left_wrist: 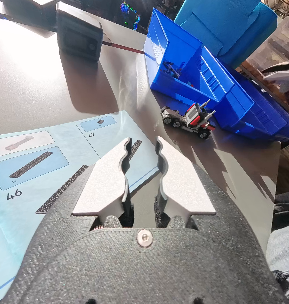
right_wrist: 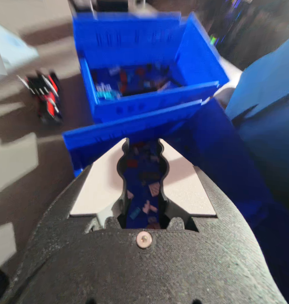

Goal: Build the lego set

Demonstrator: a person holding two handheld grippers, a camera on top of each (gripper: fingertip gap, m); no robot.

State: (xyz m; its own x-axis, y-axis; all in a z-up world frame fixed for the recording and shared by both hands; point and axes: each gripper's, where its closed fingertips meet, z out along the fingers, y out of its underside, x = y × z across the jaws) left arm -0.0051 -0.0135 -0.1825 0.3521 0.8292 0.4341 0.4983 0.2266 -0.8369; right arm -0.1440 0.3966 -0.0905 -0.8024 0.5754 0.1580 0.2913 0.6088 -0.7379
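A partly built lego truck point(left_wrist: 189, 120), black, red and grey with grey wheels, stands on the table beside two blue bins. It shows blurred in the right wrist view point(right_wrist: 45, 97). An open instruction booklet point(left_wrist: 46, 156) lies under my left gripper point(left_wrist: 143, 139), which is open and empty above the booklet's right edge. My right gripper point(right_wrist: 143, 141) is open and empty, hovering over the near blue bin point(right_wrist: 124, 133), with several loose lego pieces point(right_wrist: 150, 189) seen between its fingers. The far blue bin point(right_wrist: 157, 105) also holds loose pieces. The right wrist view is motion-blurred.
A black box-like device point(left_wrist: 78, 32) with a cable sits at the back of the table. A teal chair point(left_wrist: 231, 28) stands behind the bins point(left_wrist: 181, 54). The table edge point(left_wrist: 272, 189) runs along the right. Left tips to right tips: about 45 cm.
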